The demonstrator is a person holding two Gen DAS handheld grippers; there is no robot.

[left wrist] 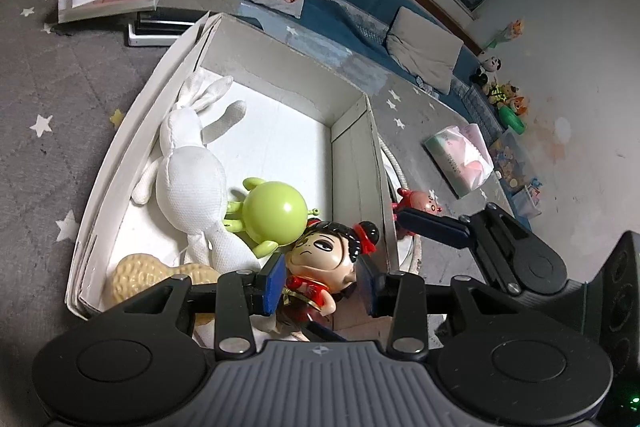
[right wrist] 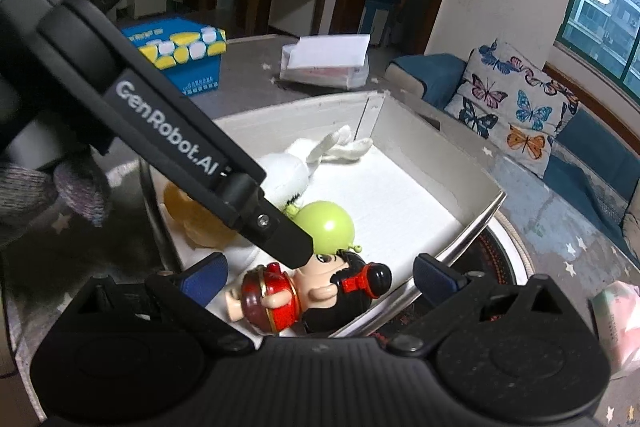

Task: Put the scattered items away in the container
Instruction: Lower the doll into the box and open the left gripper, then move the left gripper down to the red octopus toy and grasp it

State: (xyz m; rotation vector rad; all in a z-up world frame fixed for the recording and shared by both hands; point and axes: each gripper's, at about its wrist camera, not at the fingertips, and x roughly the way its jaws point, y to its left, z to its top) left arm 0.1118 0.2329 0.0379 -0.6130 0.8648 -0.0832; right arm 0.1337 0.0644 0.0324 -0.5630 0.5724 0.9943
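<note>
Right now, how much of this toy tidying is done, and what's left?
Mostly done, it seems. The white bunny, green alien toy and peanut-shaped toy already lie in the white box. The doll in red sits between the left gripper's open pads, over the box's corner. The right gripper is open and empty. Left outside: a small pink toy beside the box.
</note>
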